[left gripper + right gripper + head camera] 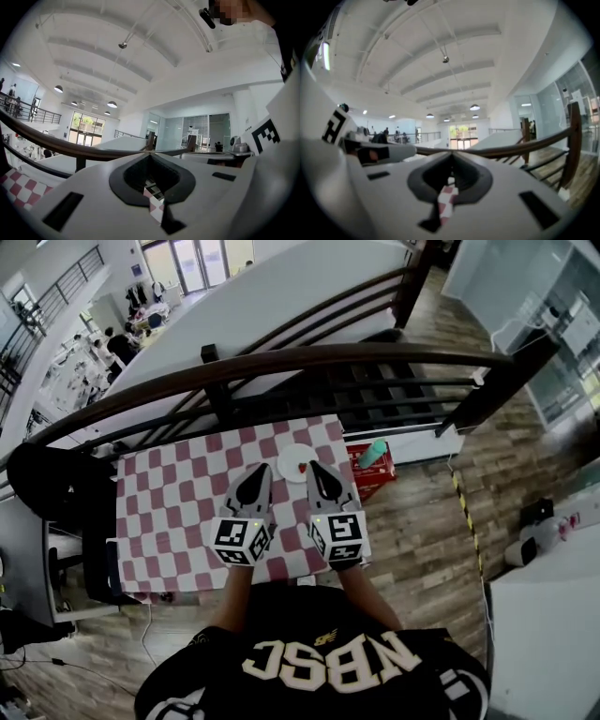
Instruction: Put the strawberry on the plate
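A small red strawberry (pixel 302 467) lies on a white plate (pixel 291 457) at the far side of the red-and-white checkered table (pixel 169 512). My right gripper (pixel 313 466) is shut and empty, its tip just right of the strawberry at the plate's edge. My left gripper (pixel 262 468) hovers over the cloth left of the plate, also shut with nothing in it. In the left gripper view the jaws (pixel 150 157) meet, and only a sliver of checkered cloth shows through them. The right gripper view shows its jaws (pixel 451 155) the same way. Neither gripper view shows the strawberry or the plate.
A dark curved wooden railing (pixel 309 357) runs just beyond the table's far edge. A red box (pixel 373 474) with a teal object on it sits on the wooden floor at the table's right. A black chair (pixel 56 488) stands at the left.
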{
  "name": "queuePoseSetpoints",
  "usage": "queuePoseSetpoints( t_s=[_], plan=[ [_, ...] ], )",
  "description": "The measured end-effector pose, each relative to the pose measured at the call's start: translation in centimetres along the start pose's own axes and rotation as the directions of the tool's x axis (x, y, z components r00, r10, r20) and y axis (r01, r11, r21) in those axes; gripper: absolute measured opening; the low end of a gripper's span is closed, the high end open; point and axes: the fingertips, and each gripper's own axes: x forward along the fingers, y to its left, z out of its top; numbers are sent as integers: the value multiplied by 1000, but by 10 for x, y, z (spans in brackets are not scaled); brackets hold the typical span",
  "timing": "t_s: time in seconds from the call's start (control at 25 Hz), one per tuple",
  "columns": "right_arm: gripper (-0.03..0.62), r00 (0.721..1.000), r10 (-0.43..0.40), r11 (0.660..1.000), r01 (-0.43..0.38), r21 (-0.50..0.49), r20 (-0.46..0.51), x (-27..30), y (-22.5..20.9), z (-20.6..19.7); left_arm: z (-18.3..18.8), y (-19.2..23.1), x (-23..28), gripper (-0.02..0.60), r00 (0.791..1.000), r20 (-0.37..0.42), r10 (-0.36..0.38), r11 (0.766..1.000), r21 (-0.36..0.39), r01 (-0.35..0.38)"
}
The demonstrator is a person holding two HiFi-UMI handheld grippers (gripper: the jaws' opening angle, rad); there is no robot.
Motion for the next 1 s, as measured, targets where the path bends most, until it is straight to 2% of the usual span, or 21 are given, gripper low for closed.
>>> queuePoseSetpoints(
  t_s=[0.24,0.72,1.0],
  plan=[
    [17,999,-15,1000,16,-19,39,-13,-7,21,17,-9,-2,9,999,48,-12,999,40,10],
    [18,998,-57,998,58,-37,33,-14,-22,20,19,-18,7,9,999,37,-26,997,75,23],
    [17,998,-60,997,61,-49,11,-8,-21,15,15,-10,8,9,1000,24,-15,998,67,14]
  ],
)
